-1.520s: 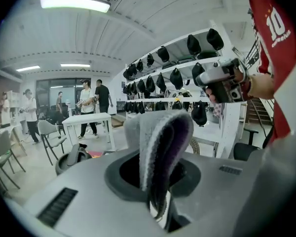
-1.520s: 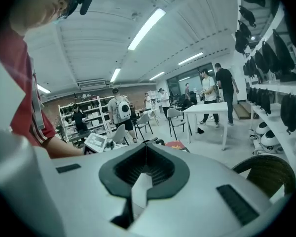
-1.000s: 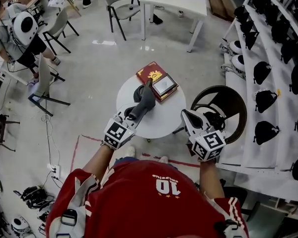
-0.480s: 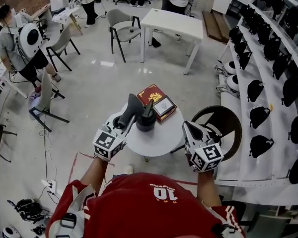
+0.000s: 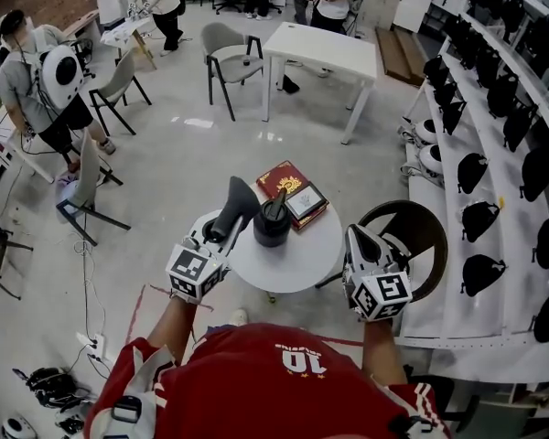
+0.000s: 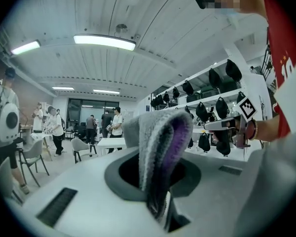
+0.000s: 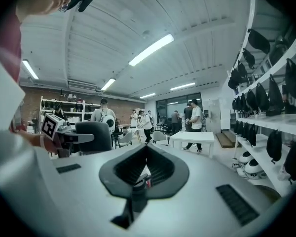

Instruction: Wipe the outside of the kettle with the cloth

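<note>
Left gripper [image 5: 218,234] clamped the soft, limp cloth [image 5: 235,205], right gripper [image 5: 357,238] sat closed, empty; the kettle [image 5: 272,224] looked rigid, best steadied near its top.

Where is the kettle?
Head view, middle: the kettle stands on the round white table, just in front of the red book, with the grey cloth at its left.

Bright ceiling strips, fisheye-warped edges

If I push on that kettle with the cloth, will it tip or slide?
The kettle looks squat and low, so it probably won't tip. The table top looks smooth, so it may slide sideways. The right claw isn't touching it, so nothing steadies it.
</note>
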Demonstrator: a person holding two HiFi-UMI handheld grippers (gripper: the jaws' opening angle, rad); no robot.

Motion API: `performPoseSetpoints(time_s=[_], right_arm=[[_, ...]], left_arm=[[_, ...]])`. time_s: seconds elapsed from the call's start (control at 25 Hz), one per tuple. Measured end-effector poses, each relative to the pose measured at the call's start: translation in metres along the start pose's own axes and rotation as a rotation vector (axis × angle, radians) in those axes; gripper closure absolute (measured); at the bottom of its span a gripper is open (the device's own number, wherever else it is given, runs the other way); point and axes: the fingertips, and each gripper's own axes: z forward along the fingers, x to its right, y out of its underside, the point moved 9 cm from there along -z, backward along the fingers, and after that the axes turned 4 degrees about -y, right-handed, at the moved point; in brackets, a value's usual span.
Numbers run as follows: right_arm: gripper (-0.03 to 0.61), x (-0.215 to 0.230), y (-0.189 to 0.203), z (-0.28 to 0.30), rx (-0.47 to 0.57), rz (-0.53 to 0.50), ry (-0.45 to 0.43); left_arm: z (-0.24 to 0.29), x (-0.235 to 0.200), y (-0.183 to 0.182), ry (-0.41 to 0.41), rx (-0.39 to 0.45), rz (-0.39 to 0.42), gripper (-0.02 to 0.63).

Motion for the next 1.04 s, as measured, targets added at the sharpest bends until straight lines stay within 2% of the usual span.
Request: performPoseSetpoints(time_s=[1.04], right_arm=[[0.562,0.0027,0.0052,0.0093,-0.05,-0.007,-0.043]], left_arm=[[-0.0017,-0.0011,-0.0011,-0.017,0.002,-0.005,0.572]])
